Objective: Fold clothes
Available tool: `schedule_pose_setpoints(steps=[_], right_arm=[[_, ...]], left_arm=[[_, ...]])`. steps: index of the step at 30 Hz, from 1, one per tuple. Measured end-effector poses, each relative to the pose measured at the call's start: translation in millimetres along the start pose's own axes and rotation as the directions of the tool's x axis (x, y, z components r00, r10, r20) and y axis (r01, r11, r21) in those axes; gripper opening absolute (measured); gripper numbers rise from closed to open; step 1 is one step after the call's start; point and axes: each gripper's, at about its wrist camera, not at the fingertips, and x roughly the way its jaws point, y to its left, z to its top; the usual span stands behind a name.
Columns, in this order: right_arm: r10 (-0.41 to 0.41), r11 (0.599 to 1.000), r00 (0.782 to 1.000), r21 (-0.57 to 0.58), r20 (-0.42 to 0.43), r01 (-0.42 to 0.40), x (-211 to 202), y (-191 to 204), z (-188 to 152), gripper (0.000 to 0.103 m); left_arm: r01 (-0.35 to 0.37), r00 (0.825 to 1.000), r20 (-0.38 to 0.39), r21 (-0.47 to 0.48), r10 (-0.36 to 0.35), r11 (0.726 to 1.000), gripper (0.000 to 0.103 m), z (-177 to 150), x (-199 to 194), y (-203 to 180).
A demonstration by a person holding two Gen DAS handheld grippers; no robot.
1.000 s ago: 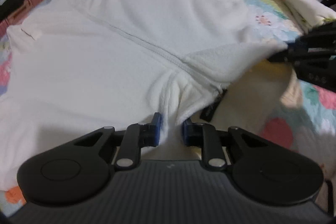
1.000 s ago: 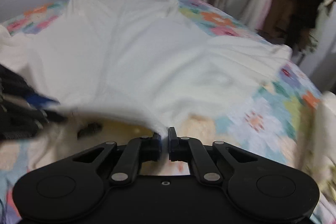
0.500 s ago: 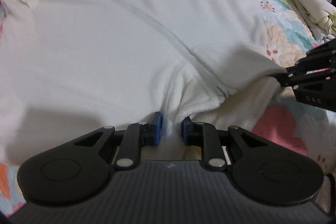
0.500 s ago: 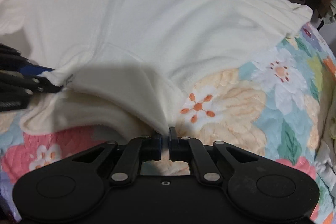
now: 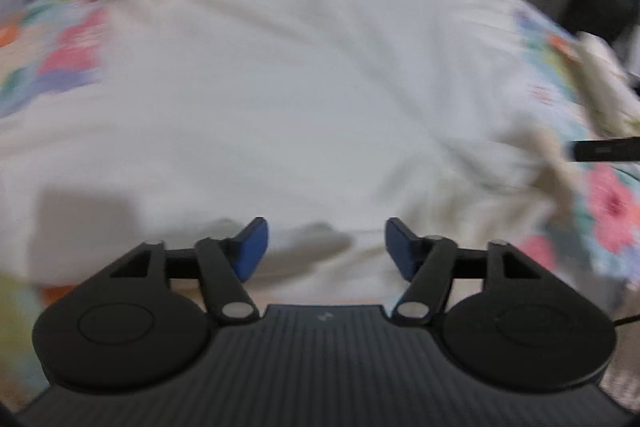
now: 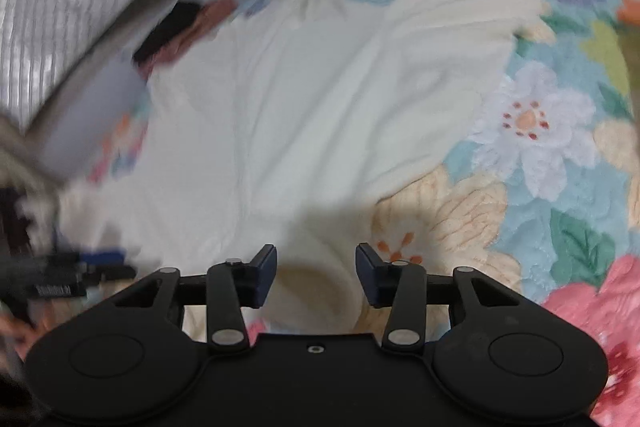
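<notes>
**Fleece garment lies loose on the quilt, both grippers open**

Fleece garment (image 5: 304, 99), cream-white and soft, lies spread across a floral quilt (image 6: 560, 163) that covers the bed. A seam or zip line runs down its middle in the right wrist view, and one sleeve (image 6: 472, 3) stretches toward the far edge of the quilt. The near hem is bunched into low folds just ahead of both grippers.

The left gripper (image 5: 326, 247) has just been opening its jaws; they now stand well apart, blue pads facing each other across a gap. Fabric lies under and between them, but neither pad presses on it. The left view is heavily smeared, so fine detail of the cloth is lost.

The right gripper (image 6: 316, 275) has likewise just been opening. Its jaws stand apart, with a rounded fold of the garment's edge lying in the gap, clear of both pads. Nothing is gripped.

Each gripper shows at the rim of the other's view: the right one as a dark bar at the right edge of the left view, the left one as a blurred black shape with a blue pad at the left edge of the right view.

A second pale cloth (image 5: 600, 79) lies at the quilt's right side, apart from the garment.
</notes>
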Motion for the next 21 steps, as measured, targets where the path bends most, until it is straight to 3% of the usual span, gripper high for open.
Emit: schedule_pose_setpoints(steps=[4,6,10,12,13,16,18,21], right_arm=[[-0.063,0.985,0.998,0.161,0.022,0.058,33,-22,10,0.056],[-0.096,0.97,0.995,0.228,0.035,0.086,51,-31,15,0.057],[-0.108,0.977,0.99,0.194,0.086,0.09,79,-31,18,0.059],[-0.119,0.99,0.987,0.093,0.112,0.109,83,-19,21,0.022],[-0.148,0.989,0.98,0.047,0.132,0.143,80,-13,21,0.01],[-0.242,0.961,0.947,-0.079,0.209,0.263,68,8,20,0.007],[-0.297,0.942,0.927,-0.091,0.227,0.324,60,7,19,0.007],[-0.331,0.935,0.935,-0.086,0.132,0.343,80,-6,19,0.007]], left_arm=[[-0.152,0.988,-0.039,-0.158,0.147,0.976,0.07,-1,8,62],[-0.235,0.972,-0.062,-0.207,0.227,0.95,0.08,-3,9,86],[-0.323,0.946,-0.117,-0.319,0.301,0.891,0.085,-10,11,122],[-0.348,0.937,-0.12,-0.35,0.327,0.87,0.09,-11,12,133],[-0.363,0.932,-0.118,-0.361,0.344,0.859,0.09,-13,11,139],[-0.391,0.919,-0.102,-0.365,0.382,0.845,0.09,-15,7,145],[-0.394,0.916,-0.085,-0.366,0.392,0.843,0.09,-18,1,147],[-0.369,0.926,-0.083,-0.397,0.368,0.84,0.09,-15,0,157]])
